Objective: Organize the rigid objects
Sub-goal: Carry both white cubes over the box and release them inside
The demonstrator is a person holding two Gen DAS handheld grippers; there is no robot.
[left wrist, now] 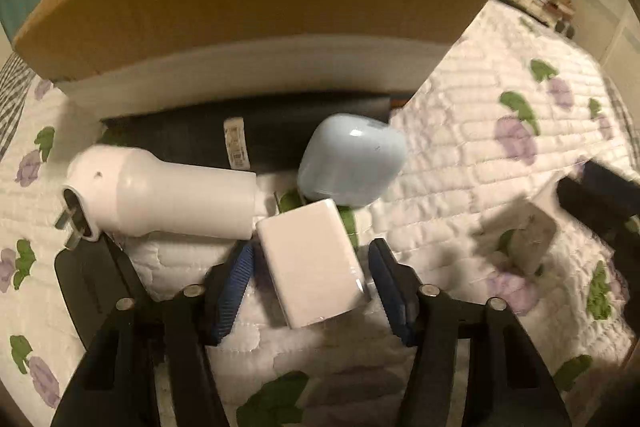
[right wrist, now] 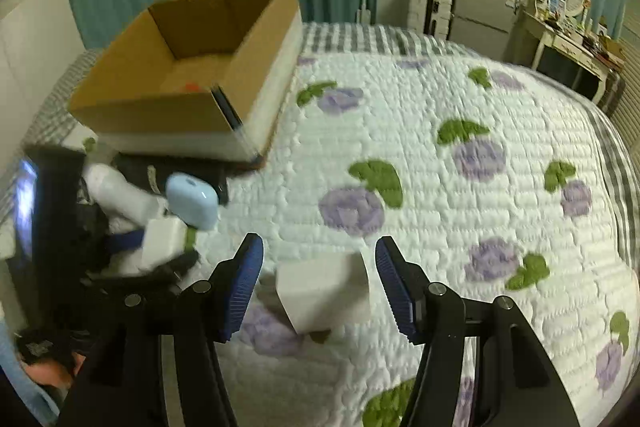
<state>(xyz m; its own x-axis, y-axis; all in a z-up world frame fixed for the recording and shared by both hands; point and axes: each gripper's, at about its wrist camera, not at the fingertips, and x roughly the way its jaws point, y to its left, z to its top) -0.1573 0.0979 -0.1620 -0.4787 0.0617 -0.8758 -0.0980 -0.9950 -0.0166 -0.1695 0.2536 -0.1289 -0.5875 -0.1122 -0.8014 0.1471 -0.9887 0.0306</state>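
In the left wrist view my left gripper [left wrist: 310, 263] is open, its blue pads on either side of a white rectangular charger block [left wrist: 312, 263] lying on the quilt. A white plug adapter [left wrist: 160, 197] lies to its left, a pale blue rounded case [left wrist: 350, 161] just beyond it. In the right wrist view my right gripper [right wrist: 318, 269] is open around a white cube charger [right wrist: 324, 295] on the quilt. The left gripper with its white block [right wrist: 160, 243] shows at the left.
An open cardboard box [right wrist: 224, 67] stands on a white base on the bed, behind the objects; a dark flat item [left wrist: 240, 131] lies under its front. The floral quilt [right wrist: 440, 187] stretches right. A dresser with mirror [right wrist: 568, 11] stands beyond the bed.
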